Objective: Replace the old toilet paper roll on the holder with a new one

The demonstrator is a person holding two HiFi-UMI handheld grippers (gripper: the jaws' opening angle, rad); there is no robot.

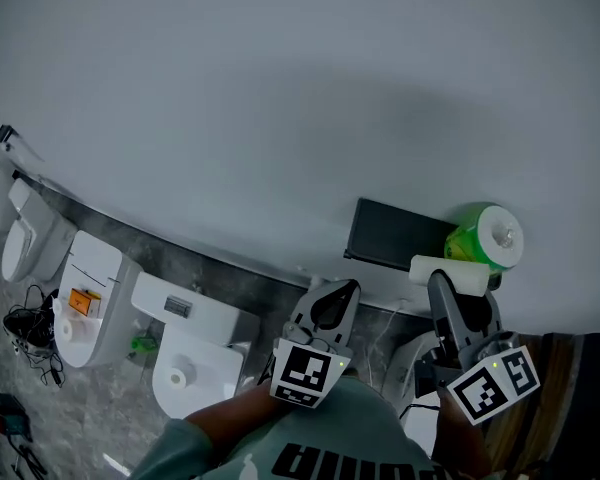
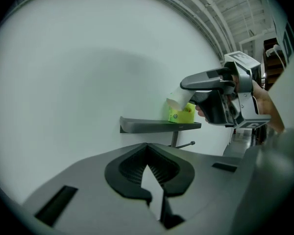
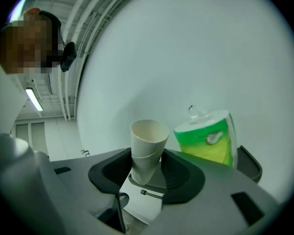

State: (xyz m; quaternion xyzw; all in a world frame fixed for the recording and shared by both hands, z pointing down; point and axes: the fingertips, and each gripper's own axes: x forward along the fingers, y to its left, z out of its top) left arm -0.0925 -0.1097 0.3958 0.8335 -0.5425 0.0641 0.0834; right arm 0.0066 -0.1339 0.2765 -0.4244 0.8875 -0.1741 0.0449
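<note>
The biggest risk here is a knock. The right gripper [image 3: 147, 166] is clenched on the old cardboard tube [image 3: 148, 143], and the new roll in its green wrapper [image 3: 209, 140] stands just beyond that gripper's tips and slightly to their right, on the dark shelf [image 2: 152, 125]. A careless swing of the tube's far end or of the gripper body could push the wrapped roll off the shelf's edge.

The tube is also thin and looks pinched in where the pads grip its lower part. A harder squeeze could collapse it, while a looser one might let it slide out.

The plastic wrapper is probably slick and its top is bunched. A grip on the film alone would likely slip or tear, so whichever gripper takes the roll needs to grip the body of the roll.

The left gripper [image 2: 148, 169] has its jaws drawn together on nothing. From there the shelf is ahead and slightly above the tips, with the new roll farther off to the right. Under the shelf the holder's bar [image 2: 183, 145] looks bare, ahead of the left gripper and well apart from it. By my reading the old roll is already off, and the new one has not yet been picked up.
</note>
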